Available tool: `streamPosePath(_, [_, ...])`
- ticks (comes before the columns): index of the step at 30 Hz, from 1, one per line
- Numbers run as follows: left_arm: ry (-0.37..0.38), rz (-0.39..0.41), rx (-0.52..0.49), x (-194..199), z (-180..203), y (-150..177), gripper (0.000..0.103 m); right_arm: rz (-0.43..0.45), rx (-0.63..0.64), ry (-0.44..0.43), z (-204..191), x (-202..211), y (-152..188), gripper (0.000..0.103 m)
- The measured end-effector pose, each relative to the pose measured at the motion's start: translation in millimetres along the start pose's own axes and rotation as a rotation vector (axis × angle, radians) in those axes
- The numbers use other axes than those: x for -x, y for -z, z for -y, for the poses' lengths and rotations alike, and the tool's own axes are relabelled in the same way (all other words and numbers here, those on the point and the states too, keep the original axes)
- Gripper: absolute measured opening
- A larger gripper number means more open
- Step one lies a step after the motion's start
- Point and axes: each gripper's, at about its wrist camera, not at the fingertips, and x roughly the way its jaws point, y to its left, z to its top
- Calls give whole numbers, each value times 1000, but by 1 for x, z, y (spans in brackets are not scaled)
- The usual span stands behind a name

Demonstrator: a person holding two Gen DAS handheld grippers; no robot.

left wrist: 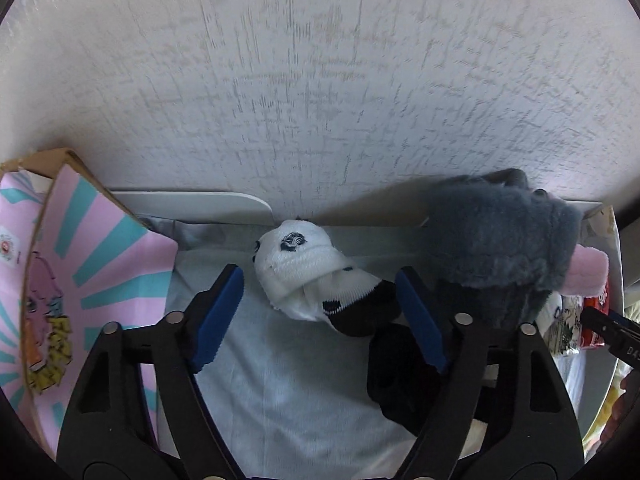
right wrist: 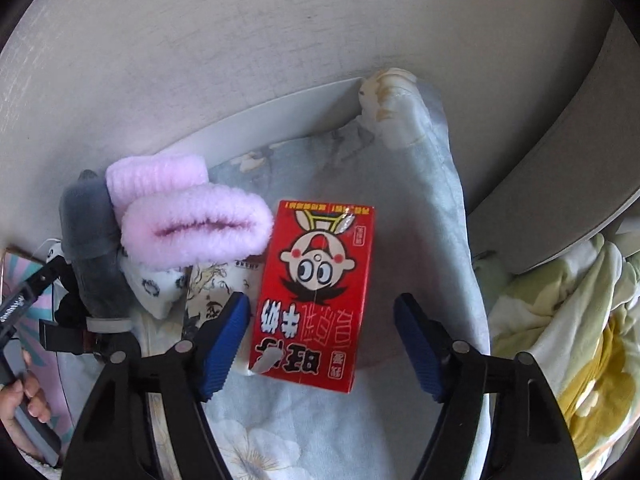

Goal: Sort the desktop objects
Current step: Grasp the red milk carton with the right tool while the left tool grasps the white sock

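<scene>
The red milk box [right wrist: 316, 296] is lying on the pale blue cloth [right wrist: 420, 208], between the right gripper [right wrist: 322, 340] blue pads, not squeezed yet. The left gripper [left wrist: 320, 316] is hanging open around the panda sock [left wrist: 316, 276]. Both are reaching to grab; next they need to pinch gently.

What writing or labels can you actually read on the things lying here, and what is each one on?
"旺仔牛奶", upside down in large characters: on the red milk carton.
"复原乳", in paler characters beside it: same carton, less sure.
Small print on the carton's top edge and corner tags: too small to read.
Yellow lettering on the pink box: too distorted to read.
Dark print on the white packet: unreadable.
White letters on the other gripper's black body: cut off.
</scene>
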Motion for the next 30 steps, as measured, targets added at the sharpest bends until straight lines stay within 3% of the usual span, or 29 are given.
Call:
streamPosePath(3, [14,-7,10,-5,-3,0,73,0,-3,-14,3,1,-1,64])
streamPosePath(10, [21,3,0,-4,-4,-1,67,5,-4,-15,9,4,2,62])
streamPosePath(12, [23,4,-6,-3,-5,0,62,5,-11,-21,12,6,4,57])
streamPosePath(19, [33,8,16,-1,-15,3,50,2,-5,1,19,9,8,55])
streamPosePath(20, [33,9,15,-1,-16,3,45,3,-6,2,20,9,9,49])
streamPosePath(23, [30,16,3,4,-17,4,38,2,-3,7,23,11,11,48])
streamPosePath(30, [50,32,1,23,-24,5,35,24,17,9,26,28,21,48])
